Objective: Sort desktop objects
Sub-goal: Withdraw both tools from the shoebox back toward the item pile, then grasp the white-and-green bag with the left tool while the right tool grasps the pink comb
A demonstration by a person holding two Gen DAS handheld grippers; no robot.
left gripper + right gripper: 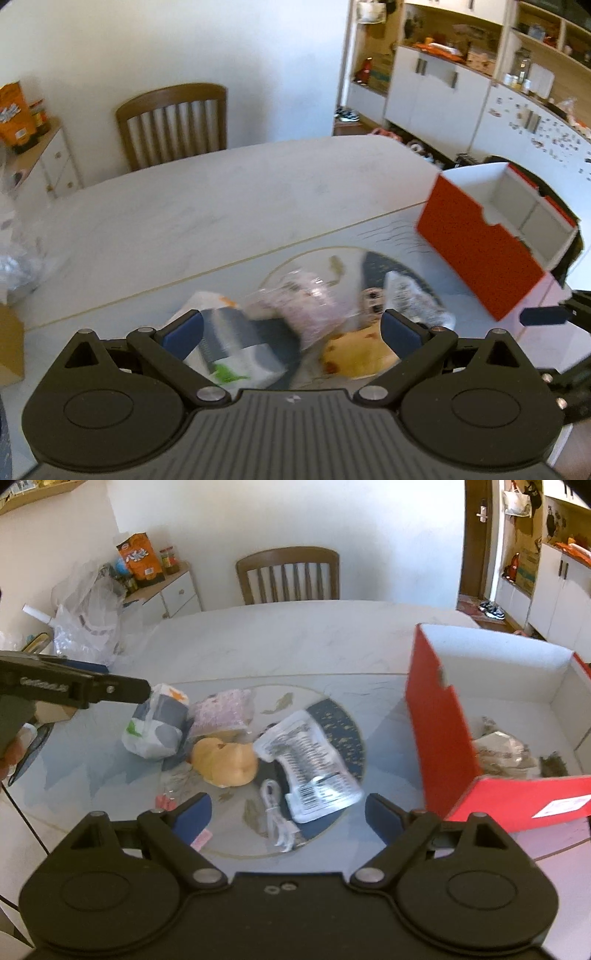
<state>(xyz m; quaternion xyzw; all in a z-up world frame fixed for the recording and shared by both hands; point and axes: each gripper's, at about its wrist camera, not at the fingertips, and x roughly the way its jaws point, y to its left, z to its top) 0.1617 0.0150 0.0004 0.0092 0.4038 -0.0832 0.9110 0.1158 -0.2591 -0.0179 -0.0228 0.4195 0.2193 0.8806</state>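
Now approach step: left gripper [291,328] and right gripper [288,812] both spread, empty, over pile; next, pinch silver packet [310,768], drop into red box [439,716].

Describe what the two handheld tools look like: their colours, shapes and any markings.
Both match. The left tool and right tool each have a matt black body with a ribbed centre plate, two round black housings, angled black link arms with silver pivot pins, and blue finger pads. A small pale logo marks the left body. Seen side-on from the right wrist, the left tool shows raised lettering, unreadable.
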